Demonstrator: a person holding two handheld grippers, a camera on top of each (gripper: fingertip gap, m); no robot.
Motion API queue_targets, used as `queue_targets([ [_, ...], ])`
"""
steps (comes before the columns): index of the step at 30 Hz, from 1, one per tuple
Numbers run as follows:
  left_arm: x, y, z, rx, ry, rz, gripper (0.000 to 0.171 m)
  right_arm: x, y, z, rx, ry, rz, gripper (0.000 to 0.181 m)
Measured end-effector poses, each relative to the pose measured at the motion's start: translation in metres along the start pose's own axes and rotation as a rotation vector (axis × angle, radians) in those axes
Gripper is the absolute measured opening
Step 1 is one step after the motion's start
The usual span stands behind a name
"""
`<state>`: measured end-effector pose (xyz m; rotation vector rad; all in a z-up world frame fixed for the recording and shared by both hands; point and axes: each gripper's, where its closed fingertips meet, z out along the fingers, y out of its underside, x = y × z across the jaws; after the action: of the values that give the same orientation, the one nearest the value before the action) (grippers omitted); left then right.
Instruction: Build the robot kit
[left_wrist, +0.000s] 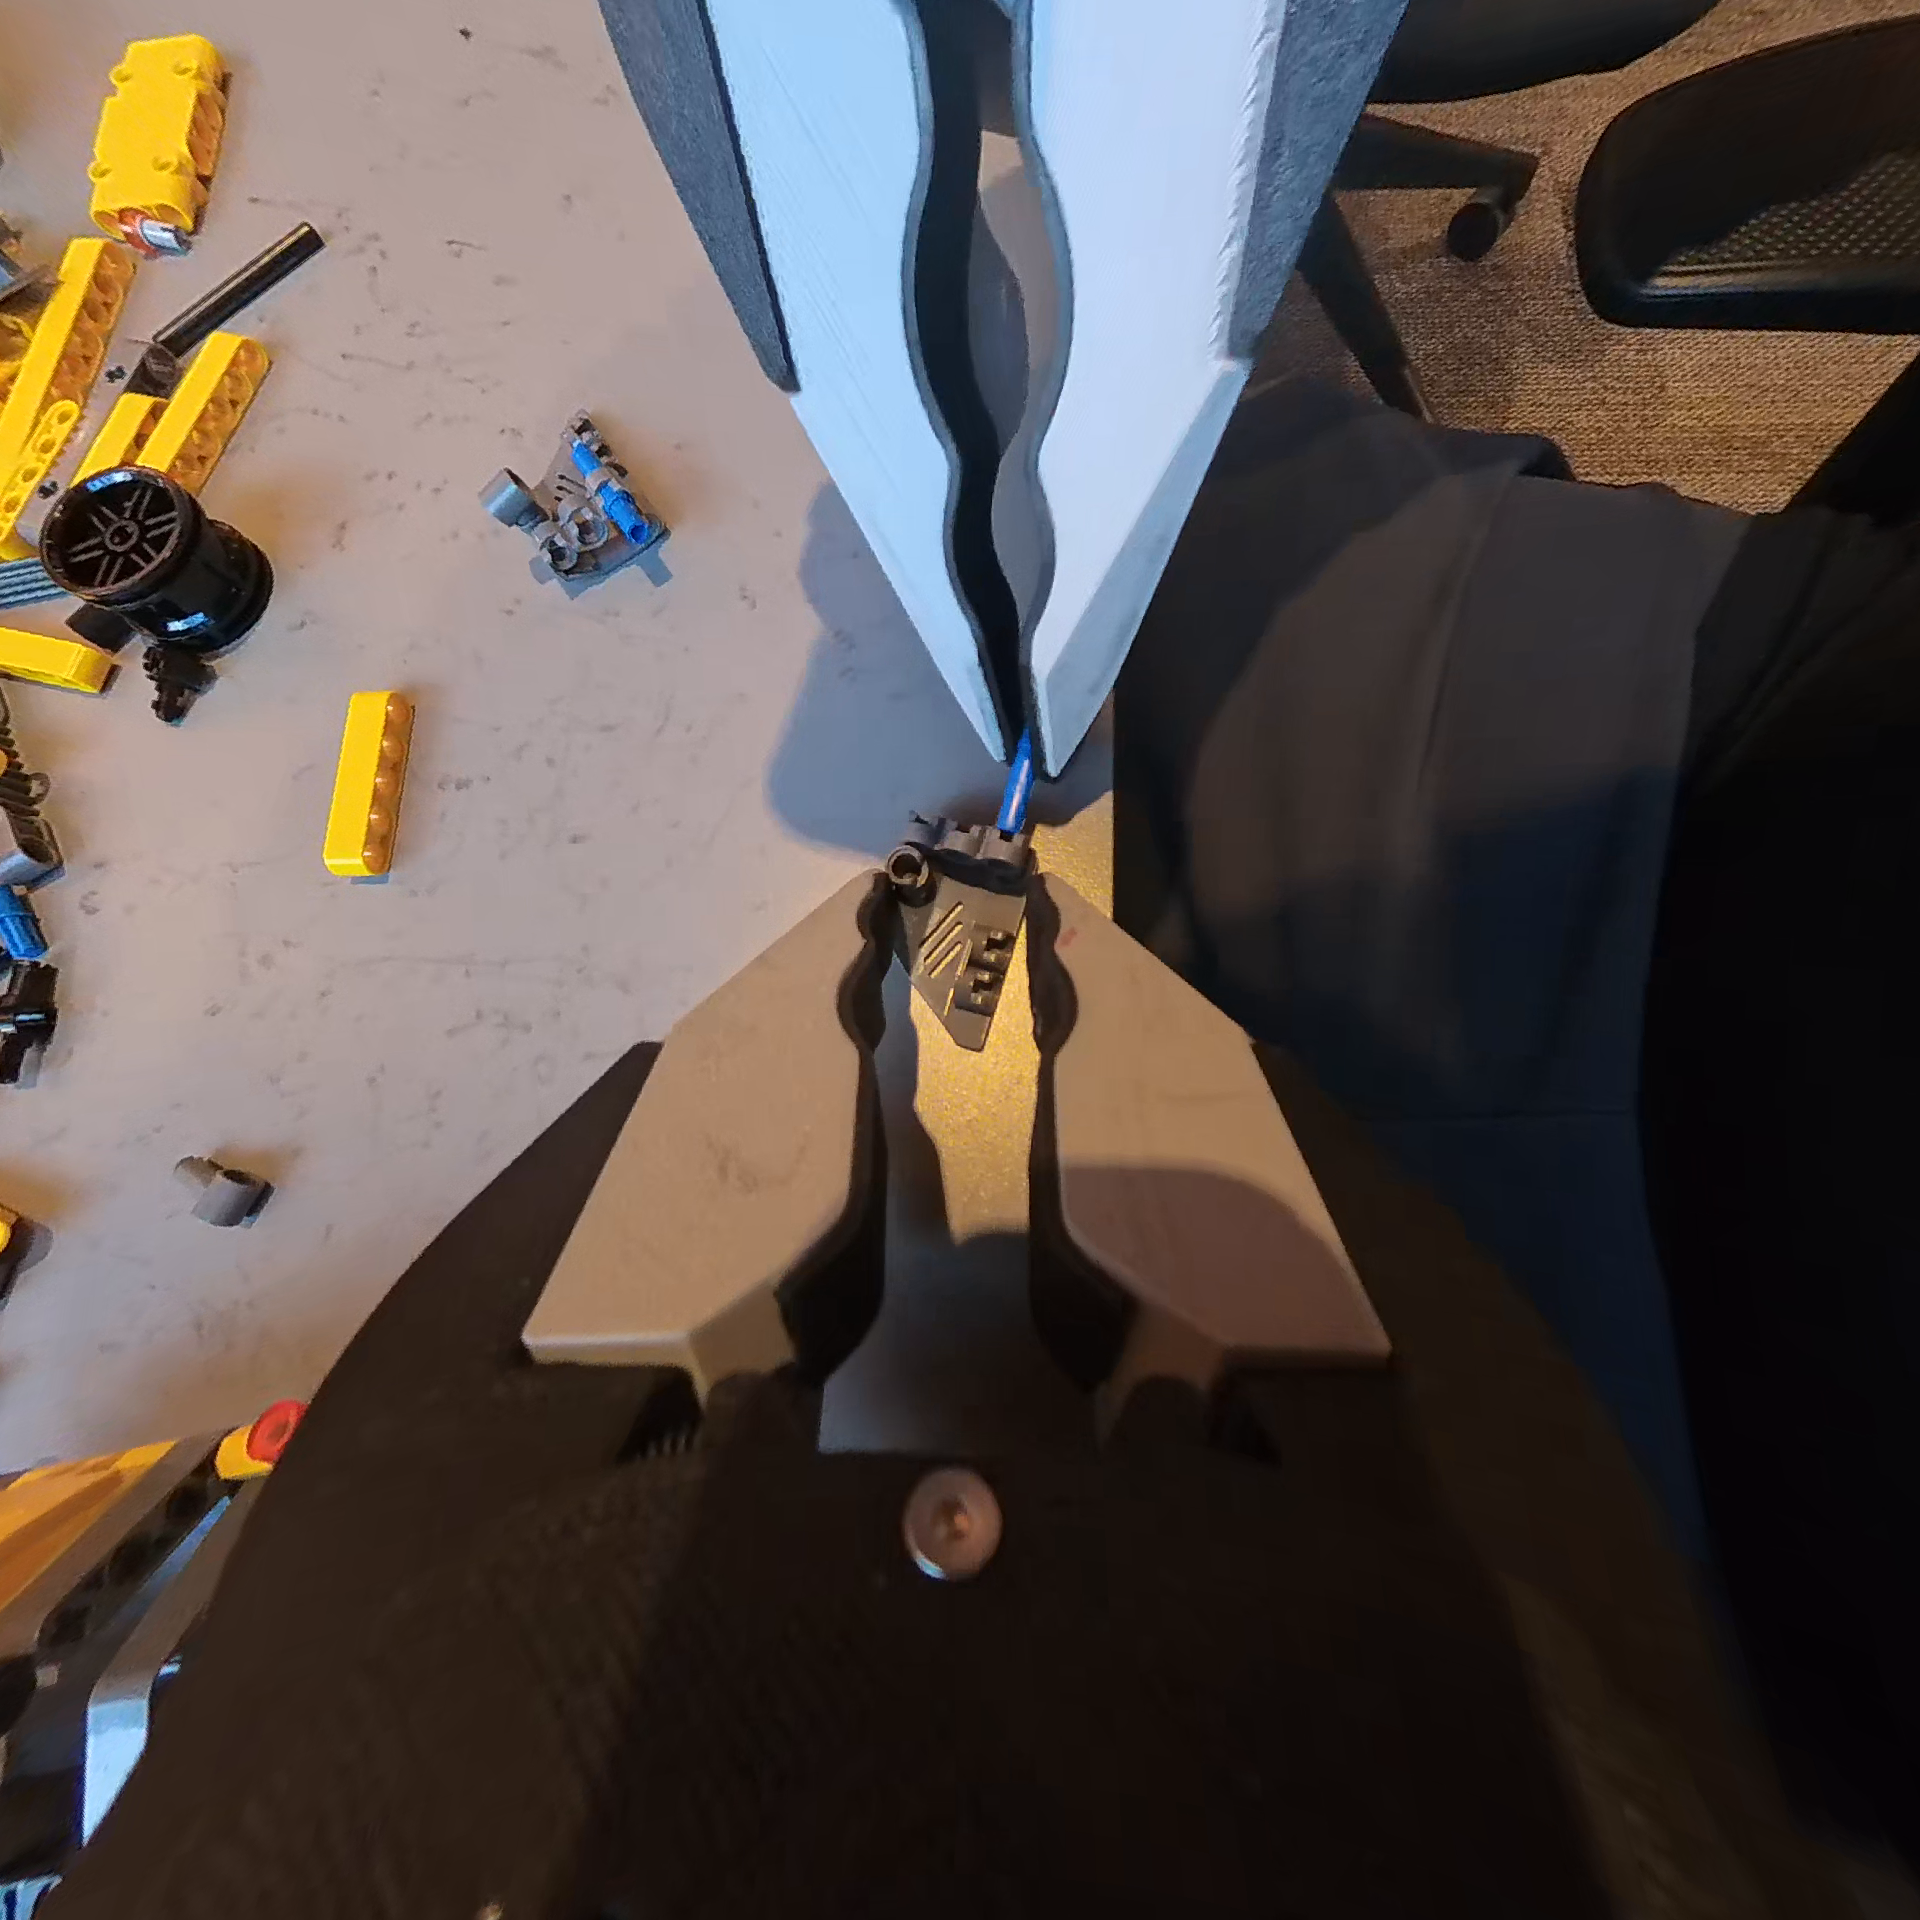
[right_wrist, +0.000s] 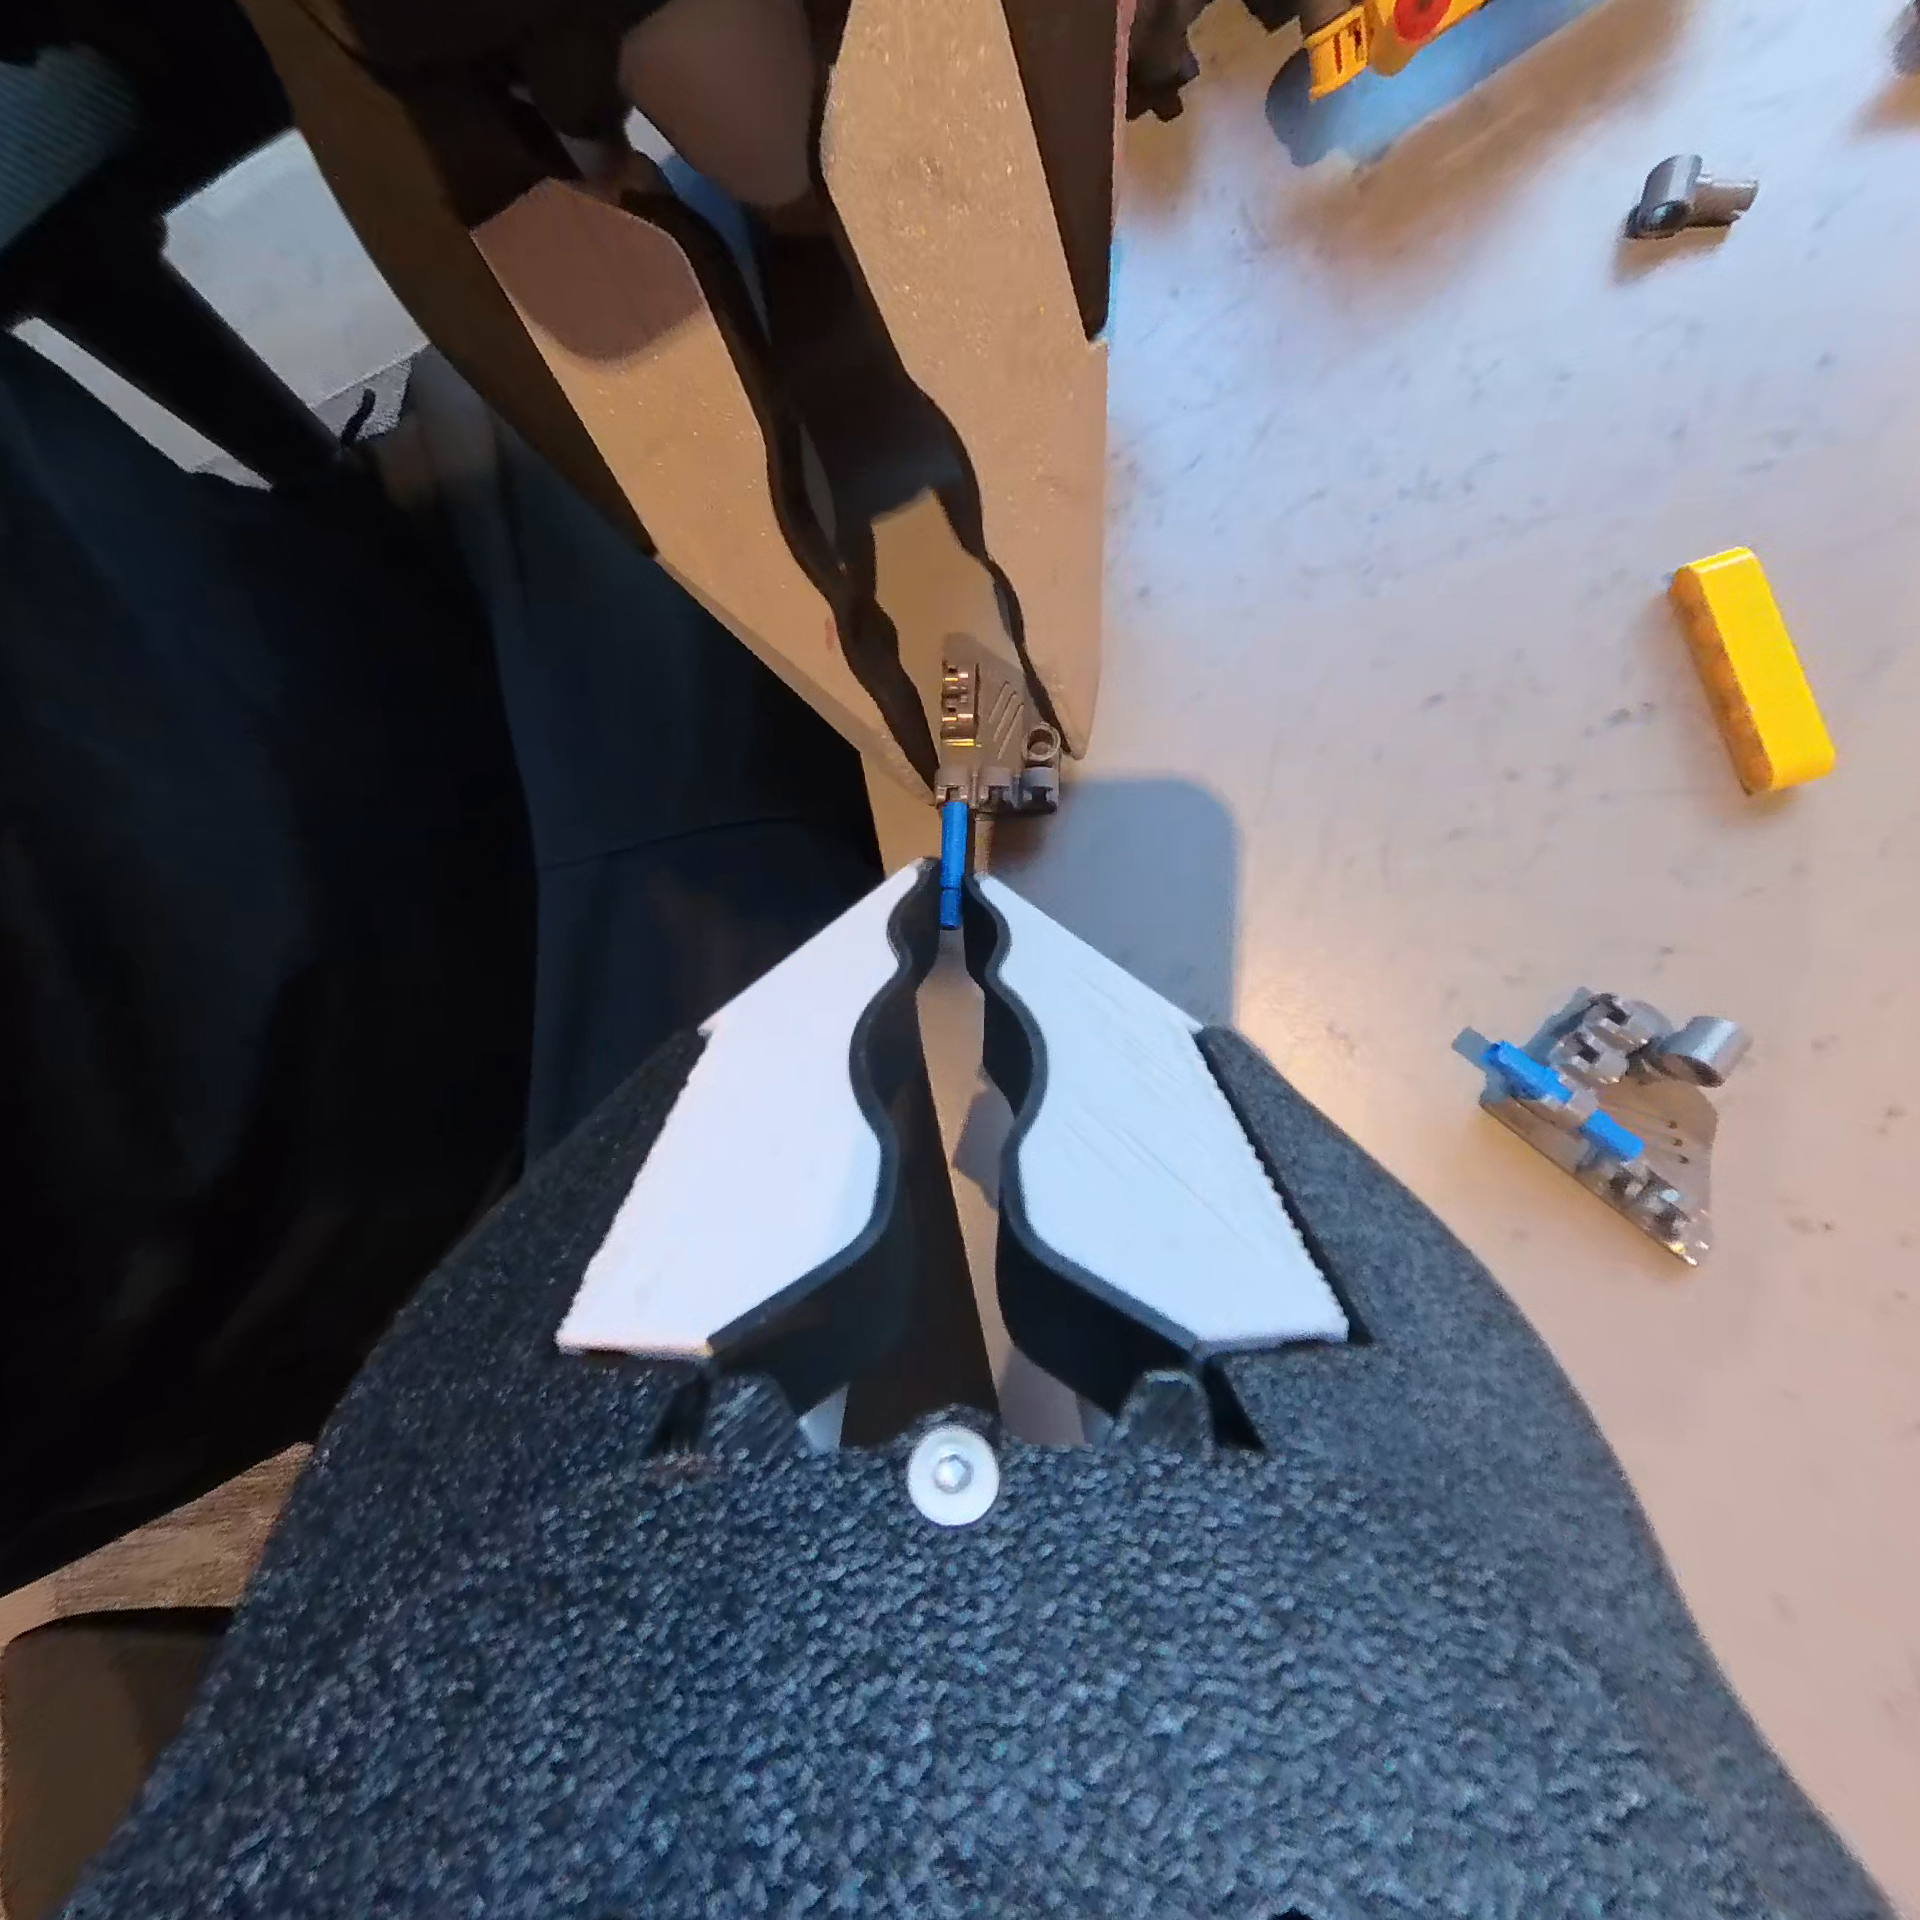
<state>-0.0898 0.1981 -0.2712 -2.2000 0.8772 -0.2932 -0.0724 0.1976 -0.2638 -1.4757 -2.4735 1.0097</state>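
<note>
Right wrist view showed the right gripper (right_wrist: 948, 902) pinching a blue pin (right_wrist: 952, 868), its far end at the grey panel (right_wrist: 982, 722) clamped by the left gripper (right_wrist: 971, 769), both over the tabletop's (right_wrist: 1455, 520) near edge, steadied for alignment.

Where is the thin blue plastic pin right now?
The thin blue plastic pin sits mid-frame in both wrist views, pinched at the right gripper tips, its far end meeting the grey wedge-shaped panel piece held by the left gripper, near the table edge.
</note>
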Motion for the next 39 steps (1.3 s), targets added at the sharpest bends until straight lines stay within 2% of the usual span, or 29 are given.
queue_targets([
  [12, 0.000, 0.000, 0.000, -0.010, -0.012, 0.008, 0.023, 0.001, -0.003, 0.000, 0.029, -0.051, 0.052, 0.003],
  [20, 0.004, -0.002, 0.002, -0.009, -0.010, -0.014, 0.023, -0.003, -0.005, 0.006, 0.040, -0.034, 0.095, 0.002],
  [26, 0.002, -0.002, 0.002, -0.020, -0.035, -0.004, 0.023, -0.001, -0.006, 0.006, 0.084, 0.011, 0.098, 0.004],
  [33, 0.001, -0.002, 0.002, -0.010, -0.037, 0.002, 0.023, 0.004, 0.002, -0.002, 0.118, 0.138, 0.020, 0.009],
  [39, 0.001, -0.002, 0.002, -0.006, -0.021, -0.013, 0.023, 0.004, 0.004, -0.003, 0.157, 0.146, 0.012, 0.003],
])
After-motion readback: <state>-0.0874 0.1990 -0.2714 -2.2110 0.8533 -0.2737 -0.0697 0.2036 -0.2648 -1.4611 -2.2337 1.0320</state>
